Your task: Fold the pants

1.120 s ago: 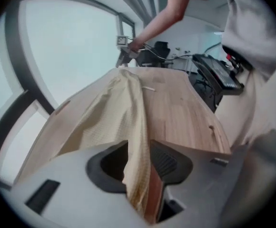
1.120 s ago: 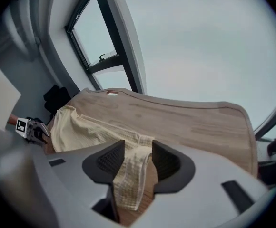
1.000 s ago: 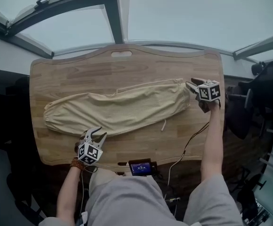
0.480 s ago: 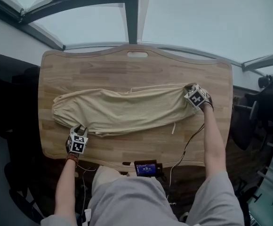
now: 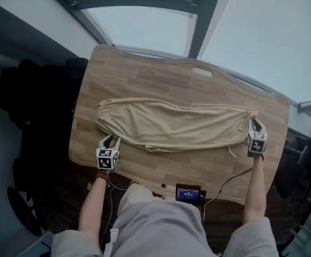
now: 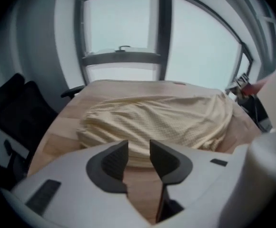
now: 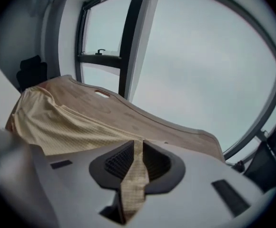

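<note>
Beige pants [image 5: 171, 126] lie flat, lengthwise across the wooden table [image 5: 145, 74], with the leg ends at the left. My left gripper [image 5: 111, 140] stands at the near left, just short of the leg ends. Its jaws are open over bare wood, with the pants [image 6: 162, 122] right beyond the left gripper [image 6: 139, 148]. At the far right end, my right gripper [image 5: 256, 123] holds the waist. In the right gripper view the right gripper [image 7: 137, 151] has a strip of fabric pinched between its pads, and the pants [image 7: 57, 122] trail away to the left. Its jaws are opening slightly.
A small black device with a lit screen [image 5: 188, 193] sits at the table's near edge, and a cable [image 5: 228, 181] runs from it toward the right arm. A black chair [image 5: 32, 90] stands left of the table. A handle slot [image 5: 202, 72] is cut at the far edge.
My left gripper slid left along the near edge to the leg ends. My right gripper, open beside the waist before, closed on the waist fabric. The head view swung left.
</note>
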A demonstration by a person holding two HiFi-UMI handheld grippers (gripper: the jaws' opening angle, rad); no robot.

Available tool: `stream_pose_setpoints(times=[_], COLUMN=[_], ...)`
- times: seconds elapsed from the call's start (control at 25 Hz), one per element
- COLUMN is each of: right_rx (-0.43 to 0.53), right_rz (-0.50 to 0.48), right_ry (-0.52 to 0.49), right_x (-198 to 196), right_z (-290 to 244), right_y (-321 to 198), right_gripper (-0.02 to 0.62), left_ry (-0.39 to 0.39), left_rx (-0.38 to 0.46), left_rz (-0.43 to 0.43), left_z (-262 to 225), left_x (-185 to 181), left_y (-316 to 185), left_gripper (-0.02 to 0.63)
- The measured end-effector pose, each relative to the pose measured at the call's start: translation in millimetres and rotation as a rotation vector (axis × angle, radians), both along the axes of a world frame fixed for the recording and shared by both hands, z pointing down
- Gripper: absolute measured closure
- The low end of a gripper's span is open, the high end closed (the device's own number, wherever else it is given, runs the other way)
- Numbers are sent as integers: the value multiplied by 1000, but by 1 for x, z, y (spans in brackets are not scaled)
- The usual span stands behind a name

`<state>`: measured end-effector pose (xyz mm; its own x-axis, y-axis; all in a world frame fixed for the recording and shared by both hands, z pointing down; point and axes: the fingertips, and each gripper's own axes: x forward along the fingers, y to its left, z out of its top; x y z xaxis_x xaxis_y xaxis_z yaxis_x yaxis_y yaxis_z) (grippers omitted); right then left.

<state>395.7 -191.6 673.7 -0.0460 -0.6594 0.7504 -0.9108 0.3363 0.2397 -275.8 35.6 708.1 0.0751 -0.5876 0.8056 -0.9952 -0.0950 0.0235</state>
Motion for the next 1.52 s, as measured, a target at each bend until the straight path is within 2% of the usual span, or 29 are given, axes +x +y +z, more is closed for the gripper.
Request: stream_pose_setpoints(times=[0.08,0.2,0.24,0.32,0.44,0.52,0.56,0.6,0.64,0.8,0.88,0.96,1.04,1.12,1.24,1.28,1.32,1.36,1.44,1.52], right_rx=[3,-29,-45,-70,-78,-80,-77,-67,-48,44,44,30,18,4,-53,-75,-92,-100,-90,-40], right_rz=[13,39,49,85,186,277,332,394,459,670,759,827,861,871,895,906,914,922,946,959], right_ry=[-35,-66,-70,-73,-112,-197,-256,-314,-363,-492,-572,-632,-678,-714,-696,-663,-628,-606,-618,-655], right_x=[-20,-60,-72,-92,-112,-125,-127,-121,-107,-23,12,32,39,35,29,29,29,29,33,34], right_z=[-8,-18,-18,-21,-24,-17,-13,-10,-9,-6,10,29,44,55,69,73,76,77,75,65], right_y=[39,102,123,161,200,207,205,200,193,160,146,135,126,116,105,103,102,101,99,93], right_gripper=[538,537,537,537,537,530,501,471,457,446,412,410,410,407,408,418,456,459,484,540], left_ry=[38,146,190,279,392,377,349,327,314,301,280,257,245,234,218,213,207,202,207,220], left_rx=[11,2,4,17,17,9,2,-5,-7,7,4,3,-7,-15,-19,-21,-22,-23,-20,-10], left_rz=[-157,-377,-433,-491,-515,-530,-523,-507,-490,-468,-494,-540,-578,-581,-567,-566,-566,-565,-567,-571], left_z=[0,13,17,27,48,57,57,55,52,48,46,43,40,38,34,32,30,29,27,25], left_x=[-54,-123,-139,-159,-171,-189,-195,-196,-191,-179,-187,-199,-205,-206,-206,-207,-208,-208,-204,-200], left_y=[1,1,0,-10,-27,-26,-24,-22,-22,-19,-10,-1,8,13,16,17,17,16,13,10], left_gripper=[457,405,392,363,334,336,360,450,506,523,523,523,523,523,523,523,523,523,523,523])
